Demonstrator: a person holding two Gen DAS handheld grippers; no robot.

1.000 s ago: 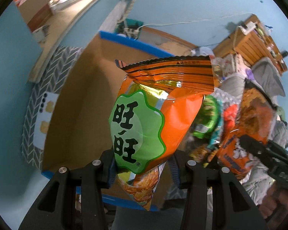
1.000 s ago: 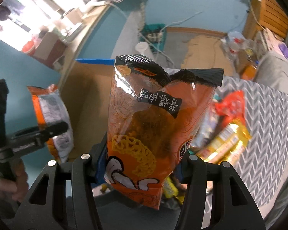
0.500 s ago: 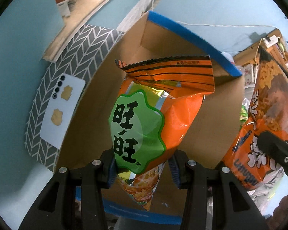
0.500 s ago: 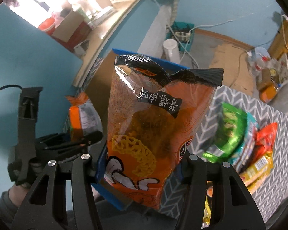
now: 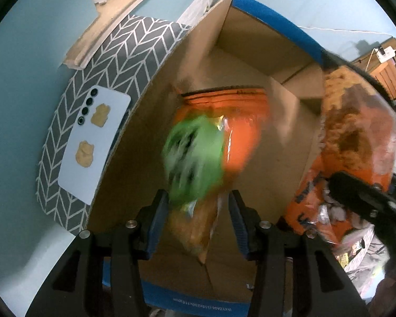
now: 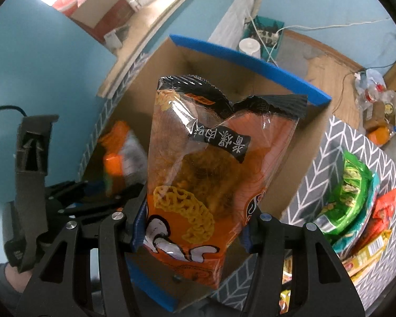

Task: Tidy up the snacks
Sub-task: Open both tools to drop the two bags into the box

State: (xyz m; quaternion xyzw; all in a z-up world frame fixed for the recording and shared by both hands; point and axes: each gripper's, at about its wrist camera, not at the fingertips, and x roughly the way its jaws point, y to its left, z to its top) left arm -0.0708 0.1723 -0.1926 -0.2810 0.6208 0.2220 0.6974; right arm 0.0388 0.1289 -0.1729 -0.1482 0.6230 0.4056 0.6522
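My left gripper (image 5: 198,211) hangs over the open cardboard box (image 5: 250,60) with blue-taped rims. Its jaws stand apart, and the orange bag with the green label (image 5: 211,142) is blurred in motion between and beyond them, dropping into the box. My right gripper (image 6: 192,232) is shut on an orange bag of ring-shaped snacks (image 6: 213,174), held upright over the same box (image 6: 250,60). That bag also shows at the right of the left wrist view (image 5: 356,137). The left gripper (image 6: 92,198) with its falling bag (image 6: 118,153) shows at the left of the right wrist view.
A light blue phone (image 5: 92,145) lies on the grey chevron cloth (image 5: 124,52) left of the box. A pile of other snack packets (image 6: 356,206) lies on the cloth to the right of the box. A wooden shelf (image 5: 113,26) runs along the blue wall behind.
The left jaws have opened and the orange and green bag is slipping out, down into the box. Both grippers moved closer over the box. The right gripper still holds its bag.
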